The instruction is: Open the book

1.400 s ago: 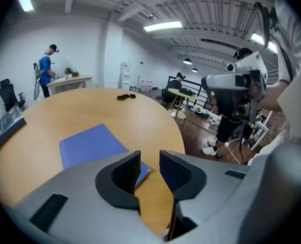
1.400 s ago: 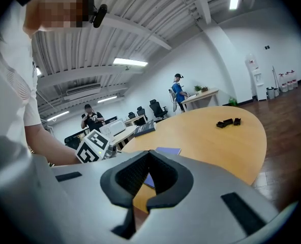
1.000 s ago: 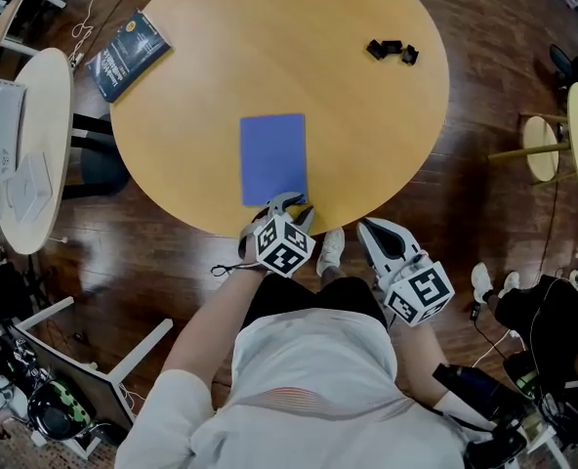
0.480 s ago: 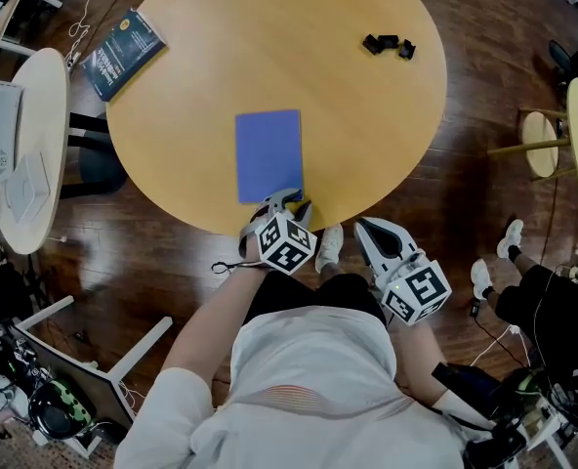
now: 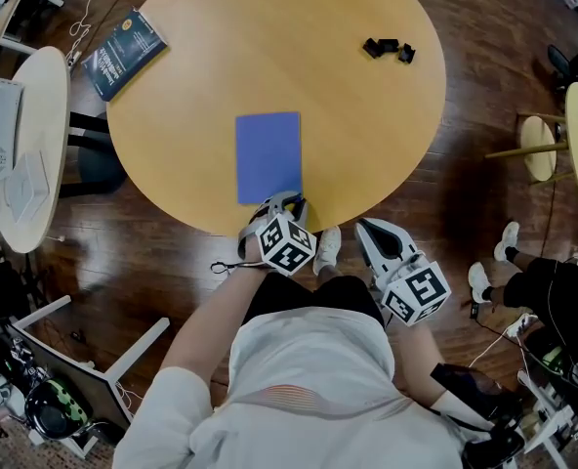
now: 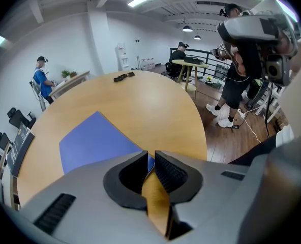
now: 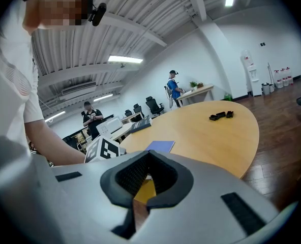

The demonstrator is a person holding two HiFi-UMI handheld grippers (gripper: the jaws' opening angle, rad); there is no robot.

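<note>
Almost nothing has moved since the earlier frames: the left tool (image 5: 287, 205) stays at the near right corner of the blue book (image 5: 268, 156), and only a bystander's feet at the far right have shifted.

The blue book lies closed and flat on the round wooden surface (image 5: 367, 135), its near end just inside the rim closest to the person. There is bare wood to its left, to its right and beyond it. A dark paperback (image 5: 126, 53) lies at the far left rim, one corner overhanging, and small black parts (image 5: 391, 49) sit far right, both well apart from the blue book.

The left tool's jaws are drawn in to a thin slit, and a sliver of the book's blue corner shows in that slit. The left forearm reaches forward from the body, the elbow bent.

The right tool (image 5: 372, 234) hangs just off the near rim, above the floor, to the right of the book. Its jaws are together with nothing between them. That arm is tucked close to the torso.
</note>
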